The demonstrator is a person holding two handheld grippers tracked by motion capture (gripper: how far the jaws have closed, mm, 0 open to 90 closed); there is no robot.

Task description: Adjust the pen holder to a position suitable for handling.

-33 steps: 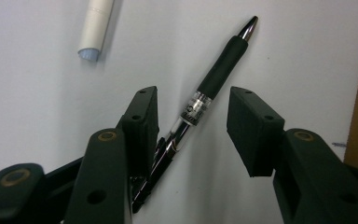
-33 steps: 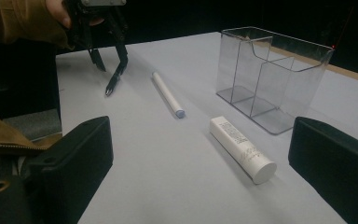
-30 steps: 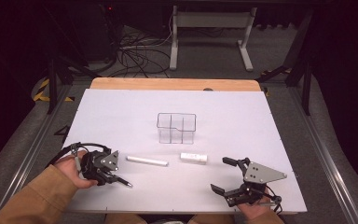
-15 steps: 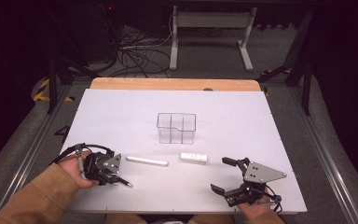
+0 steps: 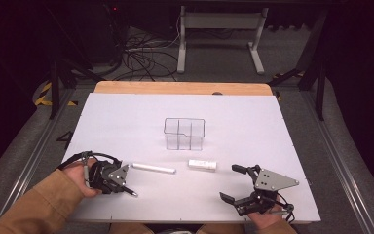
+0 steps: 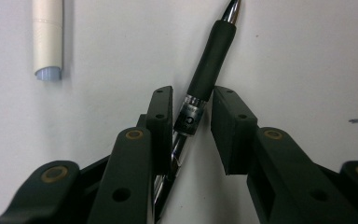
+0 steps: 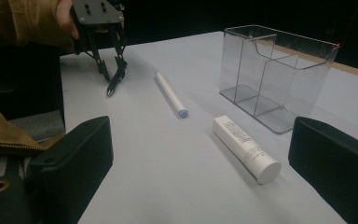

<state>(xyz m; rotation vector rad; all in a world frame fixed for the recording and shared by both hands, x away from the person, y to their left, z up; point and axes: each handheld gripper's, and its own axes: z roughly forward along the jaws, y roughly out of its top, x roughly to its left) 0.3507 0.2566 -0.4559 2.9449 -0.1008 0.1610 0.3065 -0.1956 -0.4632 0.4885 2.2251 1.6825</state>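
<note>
left hand-held gripper [image 6: 192,122] | jaws closing around black pen [image 6: 204,79] | hands unmoved

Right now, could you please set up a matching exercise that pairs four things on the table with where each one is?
Things:
1. black pen
2. white marker
3. white tube
4. clear organizer

Places:
A. standing upright in the middle of the table, farther from the person than the rest
B. lying just in front of the organizer
C. between the jaws of the left gripper
D. lying between the left gripper and the tube

Pairs: 1-C, 2-D, 3-B, 4-A
</note>
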